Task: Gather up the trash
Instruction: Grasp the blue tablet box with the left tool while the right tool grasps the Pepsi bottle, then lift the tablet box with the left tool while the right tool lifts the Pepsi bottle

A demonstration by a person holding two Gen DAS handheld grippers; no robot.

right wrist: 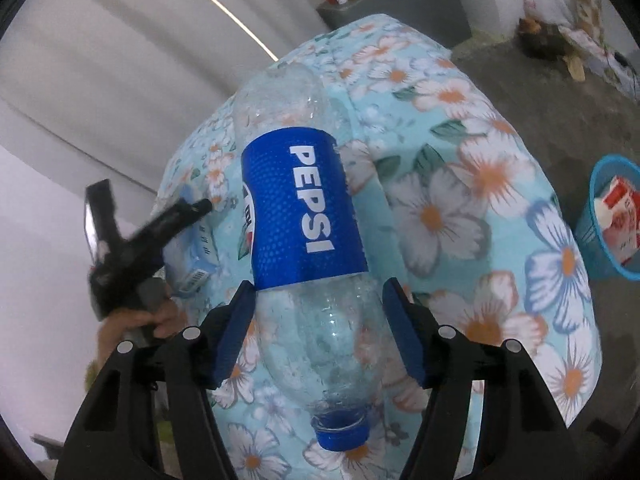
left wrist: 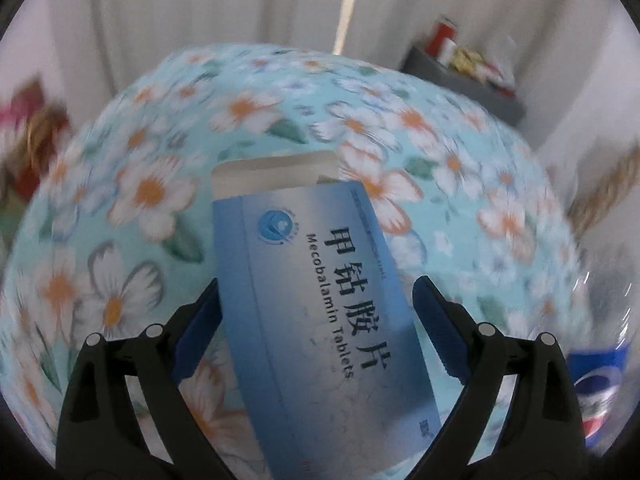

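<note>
In the left wrist view my left gripper [left wrist: 316, 300] is shut on a blue Mecobalamin tablet box [left wrist: 316, 296] with its end flap open, held above the floral tablecloth [left wrist: 152, 200]. In the right wrist view my right gripper [right wrist: 320, 308] is shut on an empty Pepsi bottle [right wrist: 304, 208], blue cap toward the camera, above the same cloth [right wrist: 460, 200]. The left gripper with the box [right wrist: 196, 256] shows at the left of that view. The bottle's label [left wrist: 596, 384] shows at the right edge of the left view.
A blue mesh waste basket [right wrist: 600, 248] holding a red and white carton stands on the floor at the right. A grey stand [right wrist: 400, 4] with cans and wrappers is behind the table, also in the left view [left wrist: 472, 80]. White curtains hang behind.
</note>
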